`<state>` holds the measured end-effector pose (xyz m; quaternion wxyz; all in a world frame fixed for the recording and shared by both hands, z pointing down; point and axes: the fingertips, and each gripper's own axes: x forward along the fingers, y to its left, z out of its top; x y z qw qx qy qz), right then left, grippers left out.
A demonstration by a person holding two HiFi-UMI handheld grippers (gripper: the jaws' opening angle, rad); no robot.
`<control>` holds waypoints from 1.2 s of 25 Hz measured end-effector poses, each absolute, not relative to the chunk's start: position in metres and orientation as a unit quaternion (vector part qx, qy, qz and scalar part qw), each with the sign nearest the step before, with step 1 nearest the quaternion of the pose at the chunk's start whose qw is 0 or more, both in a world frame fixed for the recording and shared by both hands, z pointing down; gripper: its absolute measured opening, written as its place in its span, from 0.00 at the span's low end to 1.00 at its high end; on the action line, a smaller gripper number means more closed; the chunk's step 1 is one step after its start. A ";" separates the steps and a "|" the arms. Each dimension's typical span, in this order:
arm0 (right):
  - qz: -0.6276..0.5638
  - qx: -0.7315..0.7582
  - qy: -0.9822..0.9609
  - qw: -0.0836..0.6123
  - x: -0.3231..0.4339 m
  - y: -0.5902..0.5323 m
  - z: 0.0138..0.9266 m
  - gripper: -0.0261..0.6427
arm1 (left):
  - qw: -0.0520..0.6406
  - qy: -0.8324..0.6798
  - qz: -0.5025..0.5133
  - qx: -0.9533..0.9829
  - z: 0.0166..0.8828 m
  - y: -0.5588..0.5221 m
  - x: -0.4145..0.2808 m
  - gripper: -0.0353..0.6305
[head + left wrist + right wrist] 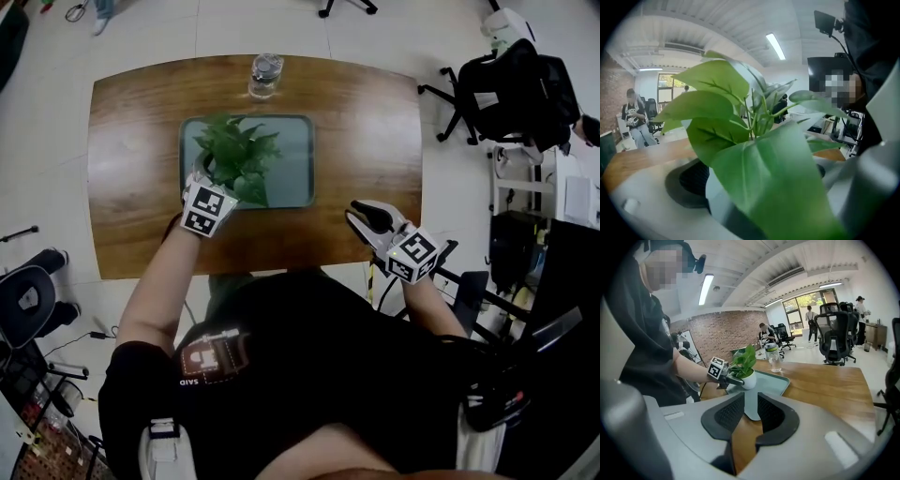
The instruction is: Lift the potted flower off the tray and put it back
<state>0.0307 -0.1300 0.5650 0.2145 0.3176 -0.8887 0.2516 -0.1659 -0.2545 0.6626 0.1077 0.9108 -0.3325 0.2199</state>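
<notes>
The left gripper (738, 379) is holding its pads (693, 178) wide apart, flanking the white pot of the potted flower (749, 377) without visibly pressing it, while broad leaves are drooping across the jaws. The plant is standing on the tray (295, 159), toward its left side in the head view, close to the rim. Any squeeze here is probably risking a pinched leaf. An off-centre nudge is risking the smooth round pot slipping, tipping or catching that rim. The right gripper (751, 411), lower right in the head view, is hovering by the table (375, 122) edge, jaws narrowly apart and empty.
</notes>
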 end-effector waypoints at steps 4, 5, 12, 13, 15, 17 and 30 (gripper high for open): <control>0.265 0.319 -0.887 0.205 0.030 -0.123 0.575 0.19 | 0.100 -0.336 0.209 0.913 0.664 -0.255 -0.158 0.78; 0.267 0.321 -0.886 0.201 0.030 -0.122 0.577 0.19 | 0.099 -0.337 0.205 0.914 0.663 -0.255 -0.155 0.78; 0.279 0.327 -0.884 0.182 0.040 -0.118 0.581 0.19 | 0.103 -0.340 0.170 0.919 0.637 -0.251 -0.137 0.77; 0.279 0.329 -0.884 0.181 0.043 -0.118 0.580 0.19 | 0.103 -0.342 0.164 0.920 0.629 -0.250 -0.133 0.77; 0.277 0.335 -0.884 0.171 0.047 -0.120 0.578 0.19 | 0.100 -0.341 0.158 0.921 0.611 -0.250 -0.128 0.77; 0.275 0.344 -0.884 0.159 0.052 -0.122 0.574 0.19 | 0.094 -0.337 0.158 0.923 0.594 -0.249 -0.120 0.77; 0.237 0.423 -0.868 0.107 0.135 -0.118 0.522 0.19 | 0.057 -0.269 0.152 0.949 0.518 -0.235 -0.009 0.77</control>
